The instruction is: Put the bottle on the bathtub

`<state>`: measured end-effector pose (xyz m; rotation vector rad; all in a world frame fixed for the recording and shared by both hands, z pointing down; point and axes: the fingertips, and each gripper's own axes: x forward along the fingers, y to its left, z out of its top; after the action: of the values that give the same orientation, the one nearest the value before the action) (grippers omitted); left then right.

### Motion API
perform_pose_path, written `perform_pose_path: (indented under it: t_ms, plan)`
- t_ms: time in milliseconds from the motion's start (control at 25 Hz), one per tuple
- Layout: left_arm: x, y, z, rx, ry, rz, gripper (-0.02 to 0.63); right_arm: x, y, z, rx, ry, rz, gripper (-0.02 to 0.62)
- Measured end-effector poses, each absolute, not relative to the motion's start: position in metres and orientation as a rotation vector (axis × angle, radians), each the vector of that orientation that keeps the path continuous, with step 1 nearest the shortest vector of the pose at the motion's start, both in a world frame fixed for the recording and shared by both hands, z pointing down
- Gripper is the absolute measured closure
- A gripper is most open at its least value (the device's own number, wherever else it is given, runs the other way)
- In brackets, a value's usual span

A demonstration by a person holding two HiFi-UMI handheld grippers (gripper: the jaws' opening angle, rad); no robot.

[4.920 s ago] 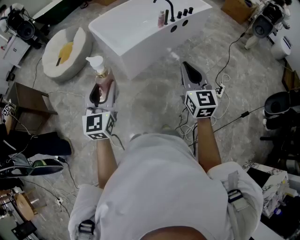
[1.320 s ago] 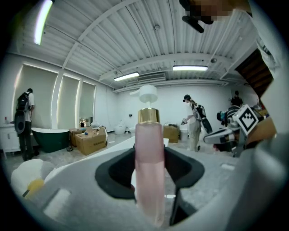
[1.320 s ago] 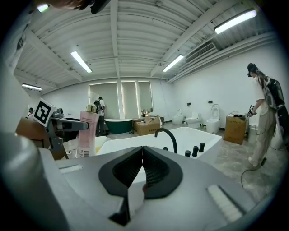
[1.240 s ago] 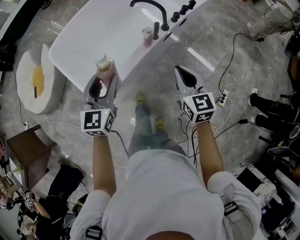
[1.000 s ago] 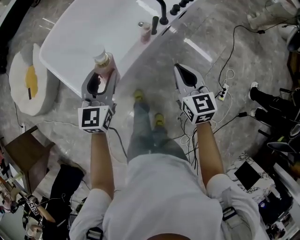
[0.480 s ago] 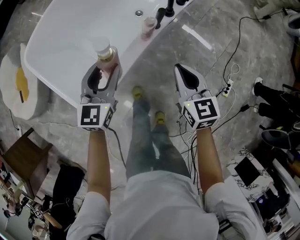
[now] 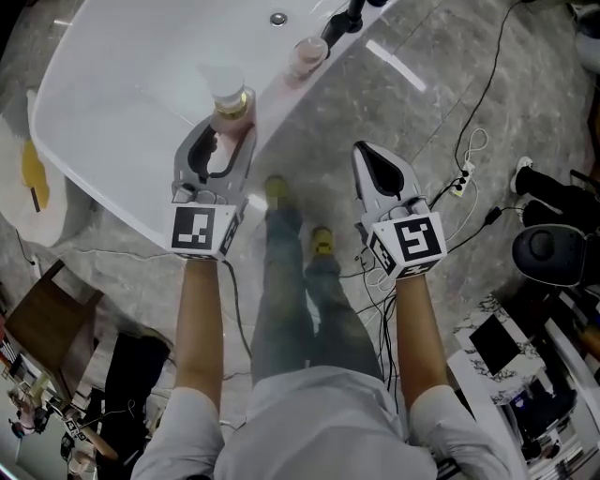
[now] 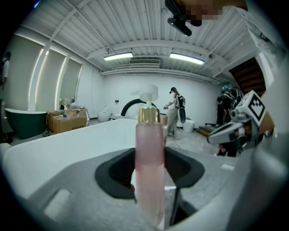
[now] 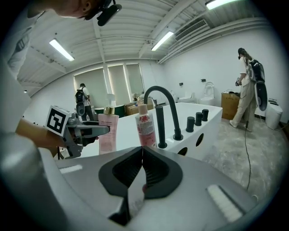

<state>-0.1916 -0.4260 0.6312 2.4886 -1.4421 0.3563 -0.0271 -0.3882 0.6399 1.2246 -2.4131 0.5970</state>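
A pink bottle (image 7: 229,105) with a gold collar and white pump stands upright between the jaws of my left gripper (image 7: 226,131), which is shut on it. It hangs over the near rim of the white bathtub (image 7: 112,112); whether its base touches the rim I cannot tell. In the left gripper view the bottle (image 8: 149,162) fills the middle. From the right gripper view the same bottle (image 9: 108,131) shows left of a second pink bottle (image 9: 145,126). My right gripper (image 7: 373,161) hovers over the floor beside the tub, shut and empty.
A second bottle (image 7: 307,56) and a black faucet (image 7: 345,17) with knobs (image 9: 195,121) stand on the tub's rim. Cables and a power strip (image 7: 461,184) lie on the floor at right. A brown stool (image 7: 42,305) is at left. A person (image 9: 247,85) stands far right.
Both grippers have come down and forward toward the tub. The bottle in the left gripper now sits lower, over the tub's near rim. Neither gripper's jaws have changed.
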Motion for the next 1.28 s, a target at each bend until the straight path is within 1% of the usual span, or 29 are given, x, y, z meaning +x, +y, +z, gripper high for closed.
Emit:
perform_pose_path:
  t_ms: [280,480,800,1040,1280]
  plan:
    - [-0.181,-0.443,0.654,2.512,-1.407,0.382,0.408,-0.023,-0.399,0.661,1.226,-2.404,0.615,0.592]
    - [-0.181,-0.443,0.656,2.534,-1.396,0.357,0.407,-0.024,-0.4,0.669,1.227,-2.402,0.629,0.592]
    - [-0.187,-0.426,0.657,2.548,-1.404,0.332,0.407,-0.03,-0.392,0.668,1.209,-2.413,0.635,0.592]
    - [-0.193,-0.404,0.661,2.502,-1.428,0.434,0.407,-0.027,-0.378,0.662,1.195,-2.421,0.63,0.592]
    - [-0.195,-0.395,0.661,2.505,-1.446,0.421,0.407,-0.021,-0.374,0.66,1.189,-2.418,0.634,0.592]
